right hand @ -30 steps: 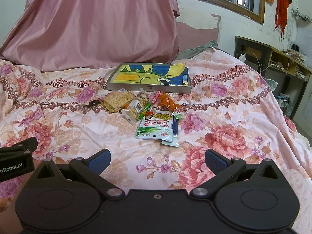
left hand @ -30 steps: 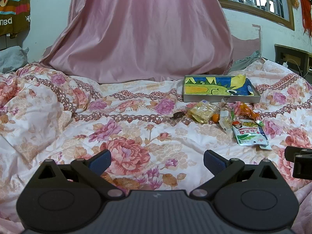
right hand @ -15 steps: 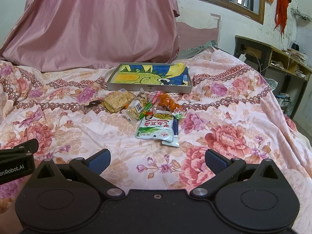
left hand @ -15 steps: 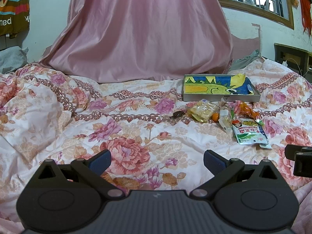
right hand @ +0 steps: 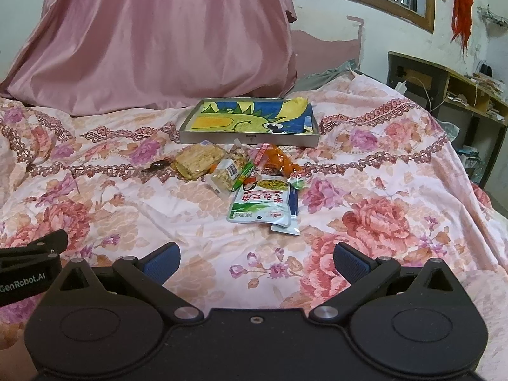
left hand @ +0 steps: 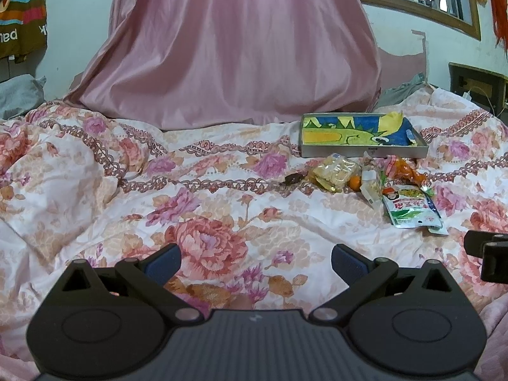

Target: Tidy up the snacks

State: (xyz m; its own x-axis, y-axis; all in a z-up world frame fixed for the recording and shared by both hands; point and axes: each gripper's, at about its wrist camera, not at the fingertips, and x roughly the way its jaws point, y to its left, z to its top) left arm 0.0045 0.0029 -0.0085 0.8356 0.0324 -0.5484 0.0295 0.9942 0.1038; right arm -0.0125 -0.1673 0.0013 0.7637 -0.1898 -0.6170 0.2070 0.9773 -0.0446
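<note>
Jaws wide on both our grippers; the green pouch (right hand: 263,201) lies lengthwise near-to-far before the tray (right hand: 250,138).

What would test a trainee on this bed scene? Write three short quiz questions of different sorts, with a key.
1. True or false: the tray already holds several snack packets.
2. Multiple choice: the snack lying nearest the right gripper is
A) the green and white pouch
B) the cracker pack
C) the orange packet
3. Fill in: the left gripper and the right gripper are both ____ and hold nothing.

Key:
1. False. Only the tray's picture lining shows; the snacks lie on the floral bedspread in front of it.
2. A
3. open
</note>
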